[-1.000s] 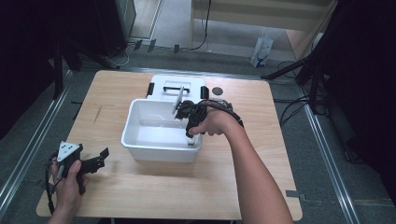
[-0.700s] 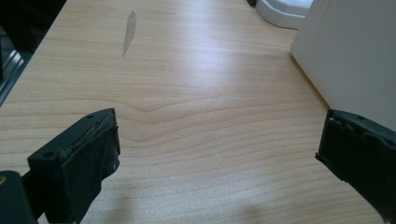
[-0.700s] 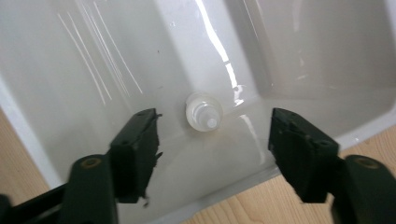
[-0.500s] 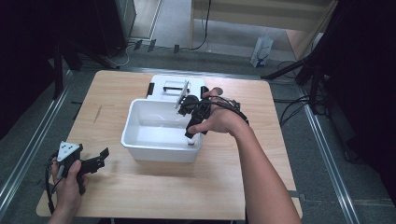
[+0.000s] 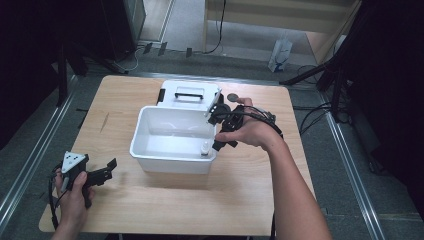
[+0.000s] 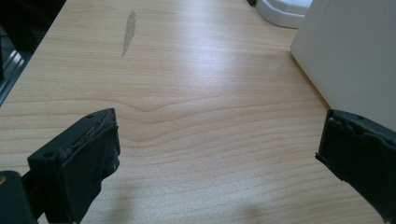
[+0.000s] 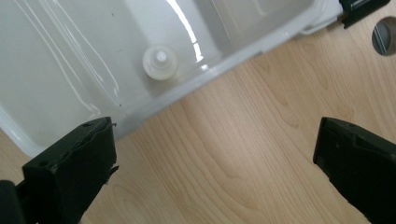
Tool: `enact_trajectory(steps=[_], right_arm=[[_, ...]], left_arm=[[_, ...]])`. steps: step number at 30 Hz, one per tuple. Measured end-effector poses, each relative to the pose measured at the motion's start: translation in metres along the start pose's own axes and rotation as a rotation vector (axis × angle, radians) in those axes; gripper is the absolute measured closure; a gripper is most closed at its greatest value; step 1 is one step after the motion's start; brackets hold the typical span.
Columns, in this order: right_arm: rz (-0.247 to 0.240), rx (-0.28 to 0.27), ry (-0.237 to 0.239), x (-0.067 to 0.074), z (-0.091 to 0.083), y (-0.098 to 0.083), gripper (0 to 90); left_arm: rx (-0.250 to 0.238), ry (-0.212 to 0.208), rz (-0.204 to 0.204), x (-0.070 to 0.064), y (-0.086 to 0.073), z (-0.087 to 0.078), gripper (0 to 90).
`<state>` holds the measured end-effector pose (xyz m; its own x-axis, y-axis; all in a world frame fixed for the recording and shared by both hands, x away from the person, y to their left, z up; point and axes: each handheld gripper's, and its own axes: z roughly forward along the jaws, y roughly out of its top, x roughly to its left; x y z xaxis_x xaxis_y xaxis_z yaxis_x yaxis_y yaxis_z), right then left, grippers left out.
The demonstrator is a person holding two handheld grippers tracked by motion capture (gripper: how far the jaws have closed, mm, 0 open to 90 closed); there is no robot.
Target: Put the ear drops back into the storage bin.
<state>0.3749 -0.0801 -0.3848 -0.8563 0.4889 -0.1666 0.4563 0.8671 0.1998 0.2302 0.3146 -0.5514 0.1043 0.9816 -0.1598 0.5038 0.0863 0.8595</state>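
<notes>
Backing the right tongs [image 5: 218, 131] clear looks like the step in hand: a small white bottle [image 5: 204, 149] stands upright inside the white bin [image 5: 145, 150], tucked into the corner at the lower right of the bin in the high view. To do this well, I would draw the tongs up and off to the side without brushing the bin's rim, so the bottle does not tip, and keep the trailing cable out of the bin.

Their jaws have just been opening and now stand wide, with nothing between them. In the right gripper view the bottle [image 7: 160, 62] sits at the upper left of the frame, seen from above, just inside the bin wall, while the jaws hang over bare bench [image 7: 243, 154] below and to the right of it. Bottle and tongs are near but apart.

At the lower left of the high view, the left tongs [image 5: 102, 172] rest low over the bench, also spread wide and empty, well apart from the bottle
</notes>
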Motion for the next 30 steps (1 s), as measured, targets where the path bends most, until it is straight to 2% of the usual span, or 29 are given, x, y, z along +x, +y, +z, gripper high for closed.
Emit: enact_trajectory(steps=[4, 5, 10, 14, 17, 19, 21, 29, 30], right_arm=[[0.021, 0.004, -0.004, -0.003, 0.002, -0.01, 0.0], [0.034, 0.007, -0.004, -0.006, 0.004, -0.018, 0.0], [0.07, 0.005, -0.013, -0.011, 0.007, -0.036, 0.0], [0.086, 0.01, -0.018, -0.014, 0.009, -0.047, 0.0], [0.106, 0.012, -0.022, -0.017, 0.013, -0.063, 0.0], [0.112, 0.012, -0.024, -0.017, 0.014, -0.066, 0.0], [0.135, 0.012, -0.032, -0.019, 0.016, -0.079, 0.0], [0.181, -0.006, -0.068, -0.022, 0.022, -0.105, 0.0], [0.205, -0.014, -0.08, -0.023, 0.024, -0.114, 0.0]], left_arm=[[0.002, -0.001, -0.001, 0.0, 0.0, 0.0, 0.0], [0.001, -0.001, -0.002, 0.0, 0.0, 0.0, 0.0], [0.0, -0.001, 0.001, -0.001, 0.0, 0.0, 0.0], [0.001, -0.001, 0.001, -0.001, 0.0, 0.0, 0.0], [0.0, 0.002, 0.002, -0.001, 0.0, 0.0, 0.0], [0.0, 0.002, 0.003, -0.001, 0.0, 0.0, 0.0], [0.0, 0.001, 0.002, -0.001, 0.0, 0.0, 0.0], [0.005, -0.001, 0.006, -0.002, 0.0, 0.0, 0.0], [0.005, 0.0, 0.006, -0.002, 0.0, 0.0, 0.0]])
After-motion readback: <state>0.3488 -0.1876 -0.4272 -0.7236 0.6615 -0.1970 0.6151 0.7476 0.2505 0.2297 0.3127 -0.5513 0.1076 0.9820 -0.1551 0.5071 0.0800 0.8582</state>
